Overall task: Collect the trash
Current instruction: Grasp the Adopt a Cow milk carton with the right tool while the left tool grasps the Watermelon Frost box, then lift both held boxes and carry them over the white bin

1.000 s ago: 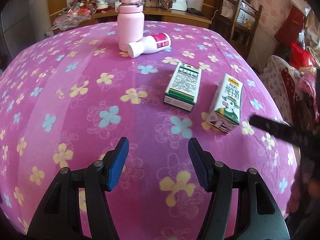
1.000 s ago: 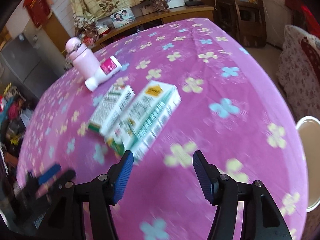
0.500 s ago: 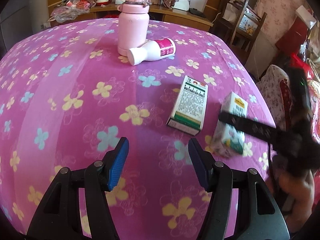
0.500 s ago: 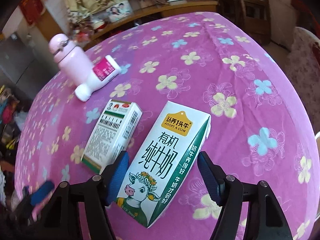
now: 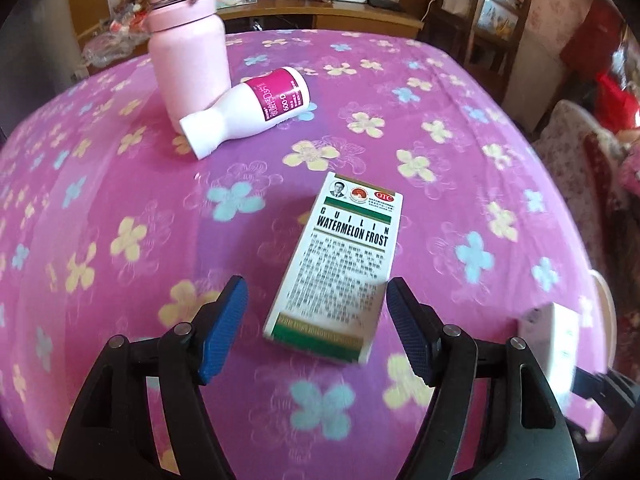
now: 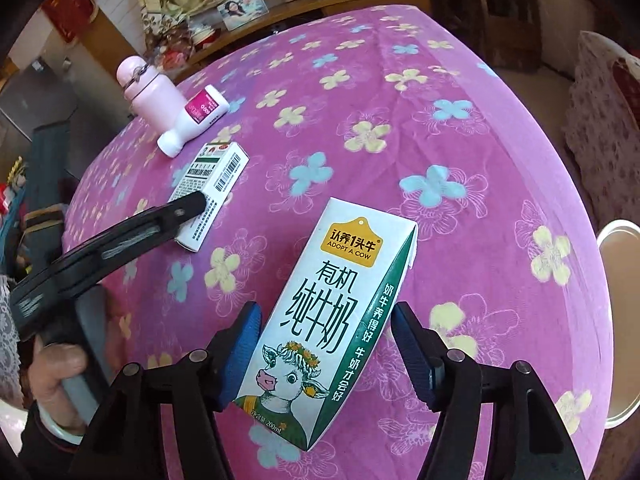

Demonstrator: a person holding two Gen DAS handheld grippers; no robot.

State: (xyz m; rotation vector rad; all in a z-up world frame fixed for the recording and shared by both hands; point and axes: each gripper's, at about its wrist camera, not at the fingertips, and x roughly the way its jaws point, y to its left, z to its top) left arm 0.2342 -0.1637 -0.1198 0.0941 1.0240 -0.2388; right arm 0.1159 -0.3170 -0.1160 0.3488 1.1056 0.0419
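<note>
2 spread jaws flank cartons on the pink floral tablecloth [image 5: 120, 184]; cluttered shelves behind.

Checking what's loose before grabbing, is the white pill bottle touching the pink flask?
Touching. In the left wrist view the white pill bottle lies on its side, its neck pressed against the base of the pink flask.

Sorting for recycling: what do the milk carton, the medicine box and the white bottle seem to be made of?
Milk carton: glossy coated paperboard, judging by folded seams. Medicine box: thin printed cardboard, sharp creased edges. White bottle: probably smooth opaque plastic with a pink label.
</note>
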